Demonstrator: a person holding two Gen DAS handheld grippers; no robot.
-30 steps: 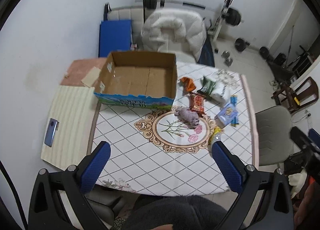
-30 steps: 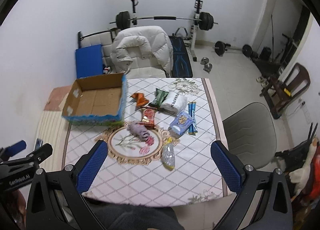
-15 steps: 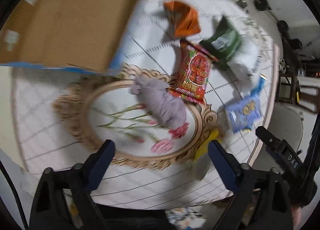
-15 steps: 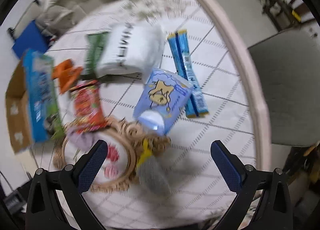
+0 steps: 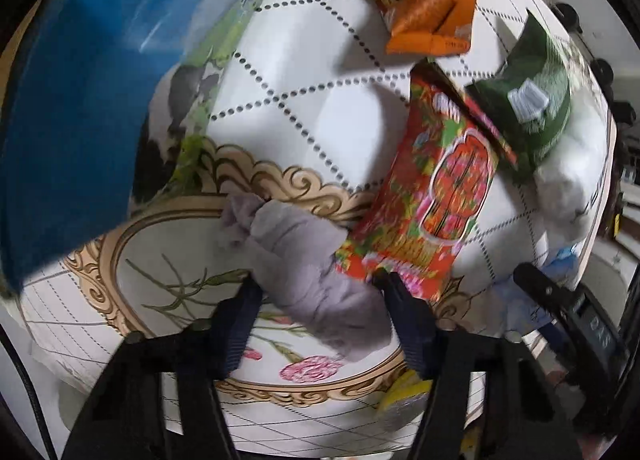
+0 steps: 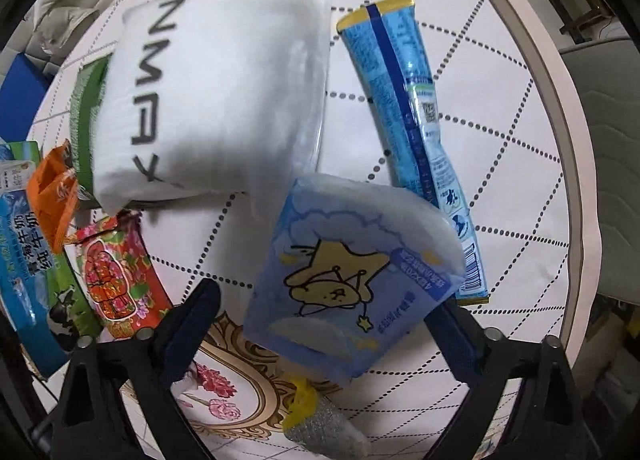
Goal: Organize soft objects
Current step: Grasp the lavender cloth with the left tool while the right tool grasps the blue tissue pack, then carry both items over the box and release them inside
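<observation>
Both grippers have dropped close to the worktop (image 5: 304, 71). The left gripper (image 5: 320, 292) straddles the grey cloth roll (image 5: 308, 264) crosswise, fingers spread; the right gripper (image 6: 324, 312), also spread, brackets the blue tissue pack (image 6: 344, 280).

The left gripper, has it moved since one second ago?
Yes. The left gripper has come down and forward toward the table; its fingers now straddle the grey cloth, which was far ahead before.
</observation>
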